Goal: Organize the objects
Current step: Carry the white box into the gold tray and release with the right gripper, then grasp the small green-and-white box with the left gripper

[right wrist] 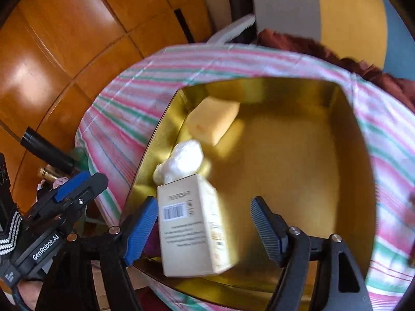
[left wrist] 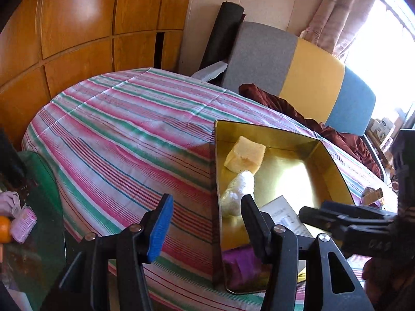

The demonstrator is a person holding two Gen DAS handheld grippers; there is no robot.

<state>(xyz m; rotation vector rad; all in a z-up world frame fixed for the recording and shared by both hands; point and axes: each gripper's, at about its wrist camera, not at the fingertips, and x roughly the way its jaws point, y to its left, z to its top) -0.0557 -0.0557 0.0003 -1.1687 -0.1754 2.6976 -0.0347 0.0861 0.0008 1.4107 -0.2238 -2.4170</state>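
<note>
A gold metal tray (left wrist: 332, 163) (right wrist: 298, 160) lies on the striped table. In it are a yellow sponge (left wrist: 245, 154) (right wrist: 212, 120), a white crumpled wad (left wrist: 237, 193) (right wrist: 181, 162) and a cream box with a barcode (right wrist: 192, 228) (left wrist: 282, 213). A purple item (left wrist: 241, 261) shows at the tray's near end. My right gripper (right wrist: 203, 226) is open over the tray, its fingers either side of the cream box with a gap on the right. My left gripper (left wrist: 206, 223) is open and empty above the tray's left wall.
The table wears a pink, green and white striped cloth (left wrist: 124, 134). A grey, yellow and blue chair (left wrist: 298, 77) with a dark red cloth (left wrist: 285, 106) stands behind it. A green side table (left wrist: 39, 194) at the left holds a pink brush (left wrist: 24, 223).
</note>
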